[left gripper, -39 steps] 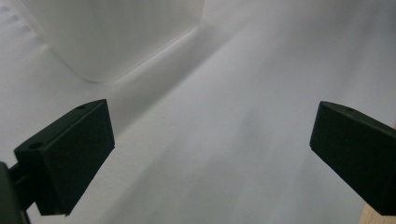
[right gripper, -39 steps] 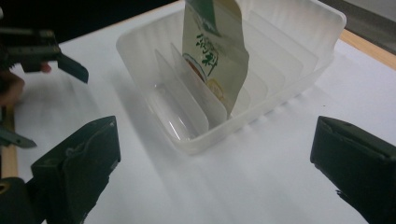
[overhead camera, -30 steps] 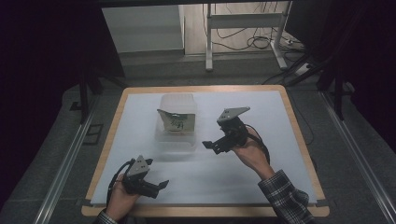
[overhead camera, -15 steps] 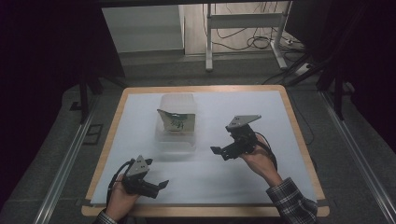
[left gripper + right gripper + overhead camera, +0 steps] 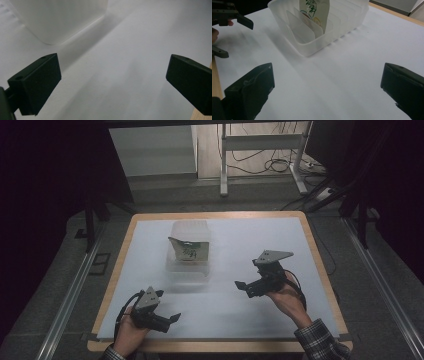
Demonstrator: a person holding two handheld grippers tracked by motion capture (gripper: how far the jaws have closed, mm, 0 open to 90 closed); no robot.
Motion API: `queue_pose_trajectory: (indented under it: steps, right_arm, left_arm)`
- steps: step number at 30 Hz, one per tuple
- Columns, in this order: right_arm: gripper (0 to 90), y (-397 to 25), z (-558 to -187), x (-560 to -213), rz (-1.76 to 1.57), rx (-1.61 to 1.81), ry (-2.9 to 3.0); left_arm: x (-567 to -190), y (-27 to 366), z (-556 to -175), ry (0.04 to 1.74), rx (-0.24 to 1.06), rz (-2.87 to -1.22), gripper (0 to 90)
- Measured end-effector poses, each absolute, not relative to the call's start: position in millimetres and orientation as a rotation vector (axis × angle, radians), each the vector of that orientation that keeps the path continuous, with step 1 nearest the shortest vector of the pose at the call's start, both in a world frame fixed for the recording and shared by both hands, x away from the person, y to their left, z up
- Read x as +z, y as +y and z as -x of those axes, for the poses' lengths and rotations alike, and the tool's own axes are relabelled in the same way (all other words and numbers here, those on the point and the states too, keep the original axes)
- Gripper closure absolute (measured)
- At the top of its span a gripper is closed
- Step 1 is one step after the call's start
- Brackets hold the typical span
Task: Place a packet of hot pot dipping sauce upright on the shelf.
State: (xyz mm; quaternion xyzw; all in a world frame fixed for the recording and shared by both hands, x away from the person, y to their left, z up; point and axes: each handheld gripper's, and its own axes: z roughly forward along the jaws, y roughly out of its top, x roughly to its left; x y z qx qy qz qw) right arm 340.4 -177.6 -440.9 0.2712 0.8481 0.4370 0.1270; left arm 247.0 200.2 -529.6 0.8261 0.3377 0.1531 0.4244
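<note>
- A clear plastic bin (image 5: pixel 188 251) sits on the white sheet (image 5: pixel 240 320) toward the far middle of the table (image 5: pixel 320 265), with thin dividers inside.
- A pouch (image 5: pixel 187 250) with green print stands upright between the dividers, leaning slightly.
- The right gripper (image 5: pixel 245 287) is held to the right of the bin, well apart from it, jaws spread wide and empty.
- The left gripper (image 5: pixel 172 320) rests near the table's front edge, jaws also wide, holding nothing.
- In the right gripper view the pouch's top is cut off; its print is too small to read.
- In the left gripper view the bin (image 5: pixel 60 20) shows as a blurred corner.
</note>
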Motion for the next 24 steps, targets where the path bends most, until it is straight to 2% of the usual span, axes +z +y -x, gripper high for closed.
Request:
queue_pose_trajectory:
  steps: [24]
  right_arm:
    - [0.0,-219,-303,-461,-0.795,1.216,2.451]
  left_arm:
    - [-530,200,-247,0.837,0.380,-2.074,0.0]
